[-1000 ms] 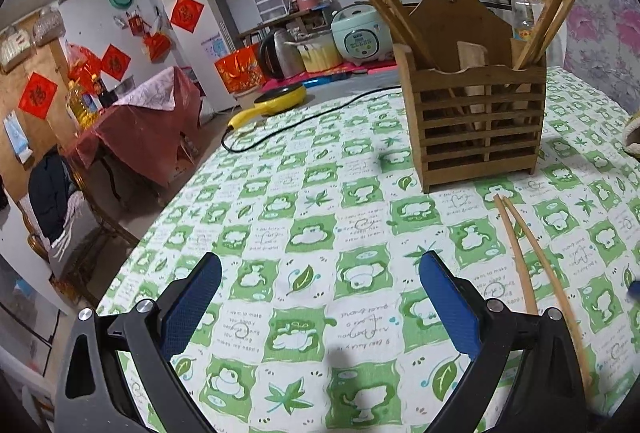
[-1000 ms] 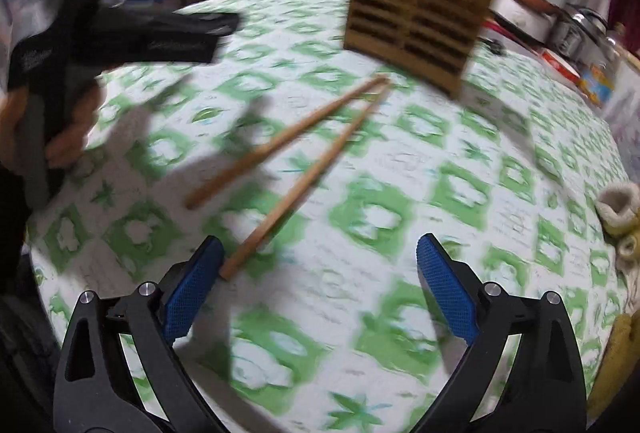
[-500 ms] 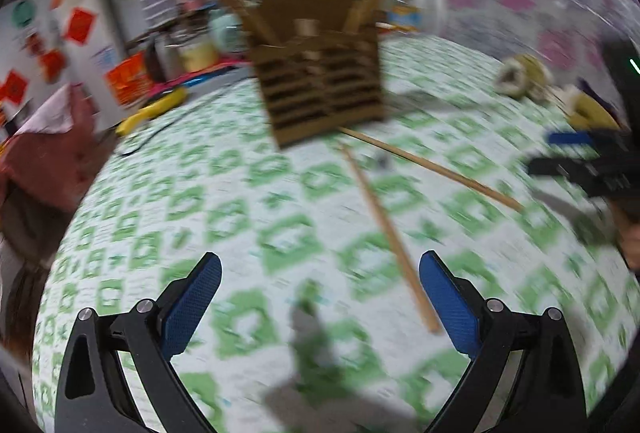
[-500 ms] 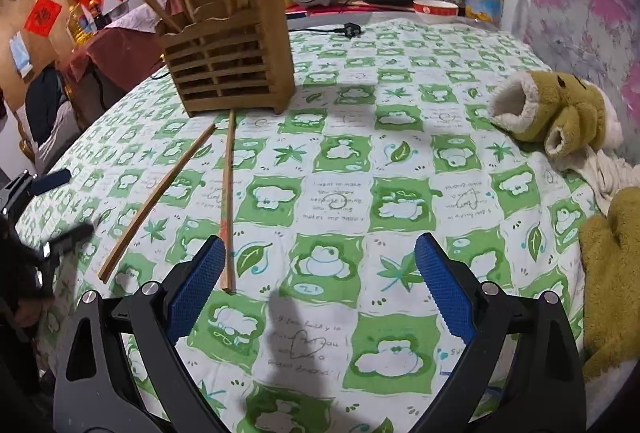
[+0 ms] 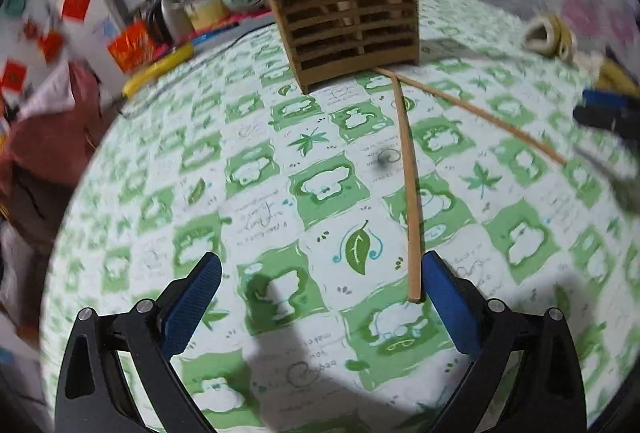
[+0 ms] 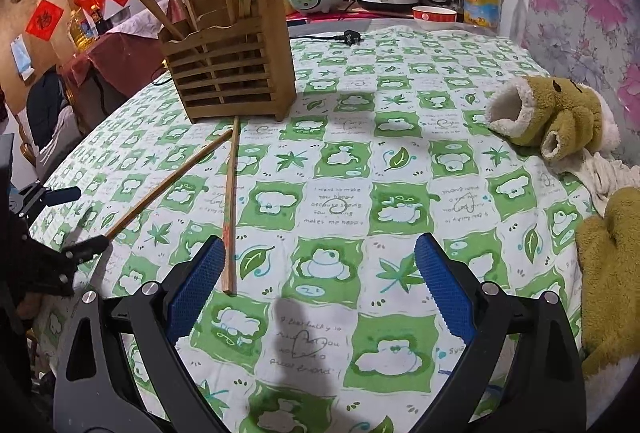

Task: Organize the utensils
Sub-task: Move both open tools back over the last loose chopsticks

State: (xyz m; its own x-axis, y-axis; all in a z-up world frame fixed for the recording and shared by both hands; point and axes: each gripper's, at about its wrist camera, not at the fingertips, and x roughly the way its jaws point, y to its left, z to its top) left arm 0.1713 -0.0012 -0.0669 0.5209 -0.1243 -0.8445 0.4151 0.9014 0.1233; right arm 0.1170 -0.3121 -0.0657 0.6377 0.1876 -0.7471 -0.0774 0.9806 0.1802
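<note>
Two chopsticks lay on the green table by the wooden box.

The left gripper [image 5: 318, 293] and the right gripper [image 6: 318, 273] both had jaws wide apart, holding nothing. One chopstick [image 6: 230, 205] and the other chopstick [image 6: 168, 185] met in a V just in front of the wooden holder [image 6: 232, 73], which held more sticks, on the tablecloth [image 6: 360, 161].
</note>
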